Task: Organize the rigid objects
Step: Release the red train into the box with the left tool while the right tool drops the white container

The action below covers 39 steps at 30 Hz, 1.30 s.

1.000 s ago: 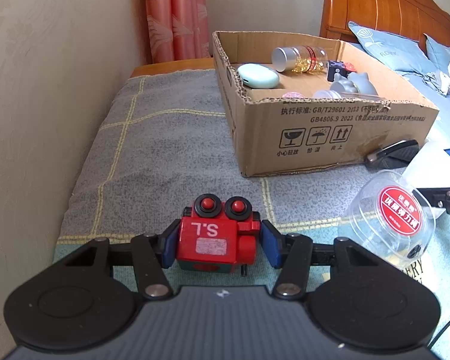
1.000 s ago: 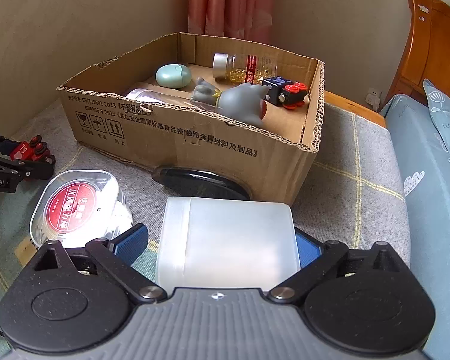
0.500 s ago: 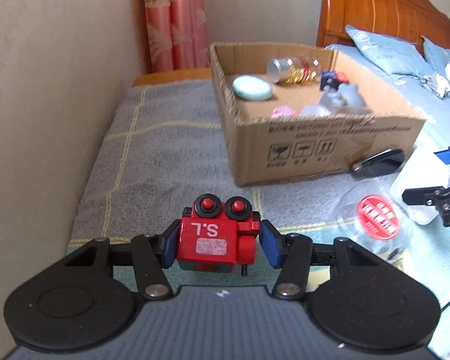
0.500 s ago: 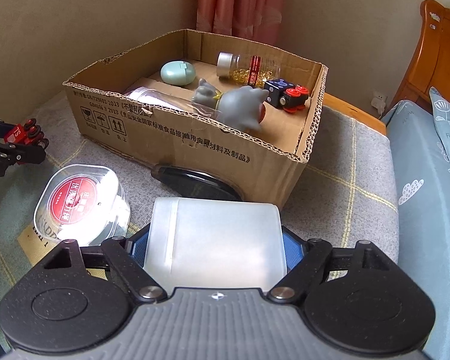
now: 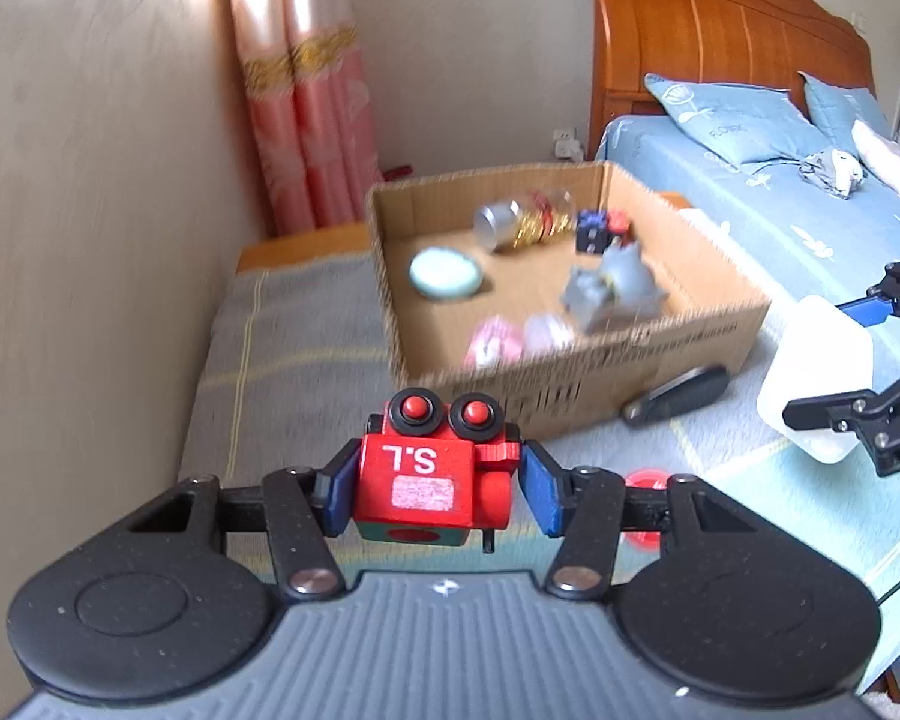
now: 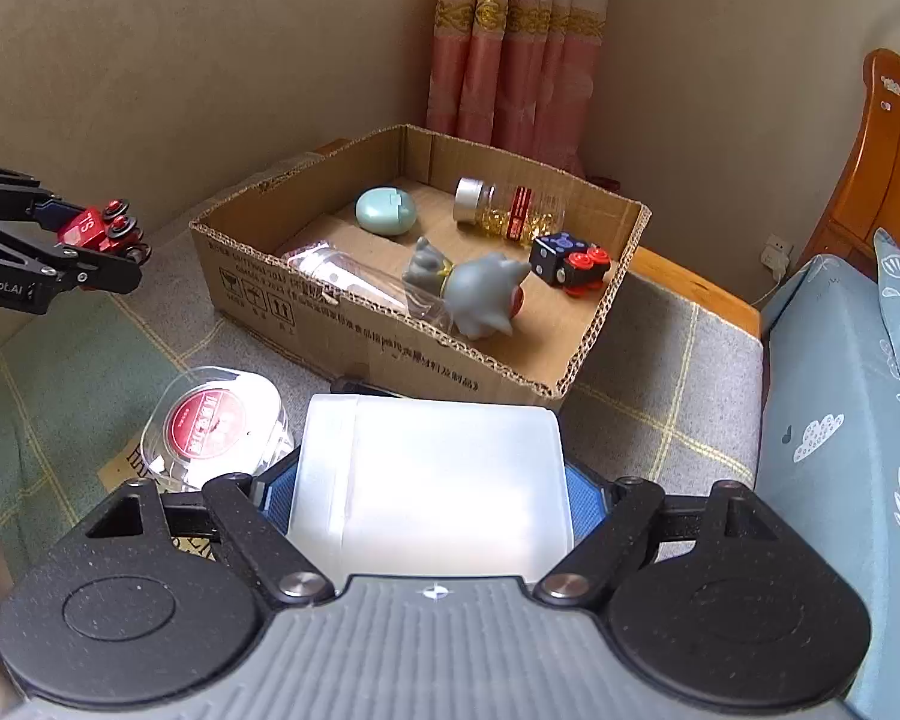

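Bed: red toy train [image 5: 429,483] clamped between left tongs [image 5: 435,492].

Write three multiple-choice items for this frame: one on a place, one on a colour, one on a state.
1. Where is the grey figurine?
A. Inside the box
B. On the pillow
C. Under the curtain

2. What colour is the toy train in the left hand-held gripper?
A. Green
B. Red
C. Yellow

3. What is the right hand-held gripper doing?
A. Standing open over nothing
B. Gripping the red-lidded jar
C. Gripping the white container

Answers:
1 A: the figurine lies on the cardboard floor, within the walls.
2 B: its body marked S.L is red, between the blue pads.
3 C: both blue pads press the container's sides; the red-lidded jar lies apart on the blanket.
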Motion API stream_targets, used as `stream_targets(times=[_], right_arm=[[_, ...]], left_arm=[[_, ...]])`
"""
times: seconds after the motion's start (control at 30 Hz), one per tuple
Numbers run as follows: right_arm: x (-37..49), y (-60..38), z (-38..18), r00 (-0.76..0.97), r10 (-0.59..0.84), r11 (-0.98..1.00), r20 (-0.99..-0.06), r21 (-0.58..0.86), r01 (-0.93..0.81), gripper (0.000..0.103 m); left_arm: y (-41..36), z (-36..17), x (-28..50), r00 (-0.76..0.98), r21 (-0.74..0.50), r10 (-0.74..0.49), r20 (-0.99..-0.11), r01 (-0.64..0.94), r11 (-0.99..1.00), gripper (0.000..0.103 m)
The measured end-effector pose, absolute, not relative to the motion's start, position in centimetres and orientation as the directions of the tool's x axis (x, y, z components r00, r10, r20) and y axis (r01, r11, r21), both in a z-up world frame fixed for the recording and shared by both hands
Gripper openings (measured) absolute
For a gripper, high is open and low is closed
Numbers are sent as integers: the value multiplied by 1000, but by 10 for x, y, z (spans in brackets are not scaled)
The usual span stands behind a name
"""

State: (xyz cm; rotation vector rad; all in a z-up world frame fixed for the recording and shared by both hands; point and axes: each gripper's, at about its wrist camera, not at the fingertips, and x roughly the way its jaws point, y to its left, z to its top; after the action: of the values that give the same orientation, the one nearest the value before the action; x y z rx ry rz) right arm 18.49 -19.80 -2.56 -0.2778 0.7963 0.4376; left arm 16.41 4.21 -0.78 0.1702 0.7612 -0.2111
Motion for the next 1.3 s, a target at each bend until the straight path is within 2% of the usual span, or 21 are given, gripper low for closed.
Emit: stream_targets(times=[0.23,0.57,0.9,1.2,1.27,1.3], right_arm=[[196,-199,4,661,303,868,-687,-88,-489,86],[249,-190,32,683,332,871,-651,-66,-487,86],[282,-186,36,678,324,887,-659,-36,-460,86],[300,-182,27,660,304,891,-687,-39,-452,86],[304,-180,25,657,299,892,-692,-42,-451,86],[306,-179,24,655,297,892,-695,-42,-450,86]], left_arm=[[22,18,205,737,115,-145,-660,290,950,54],[3,34,288,726,138,-153,-671,325,936,54],[-8,7,369,663,110,-125,-738,301,947,54],[-6,-30,401,630,101,-81,-773,248,964,54],[-6,-33,403,637,103,-75,-767,238,966,58],[-5,-33,403,645,105,-70,-761,229,968,67]])
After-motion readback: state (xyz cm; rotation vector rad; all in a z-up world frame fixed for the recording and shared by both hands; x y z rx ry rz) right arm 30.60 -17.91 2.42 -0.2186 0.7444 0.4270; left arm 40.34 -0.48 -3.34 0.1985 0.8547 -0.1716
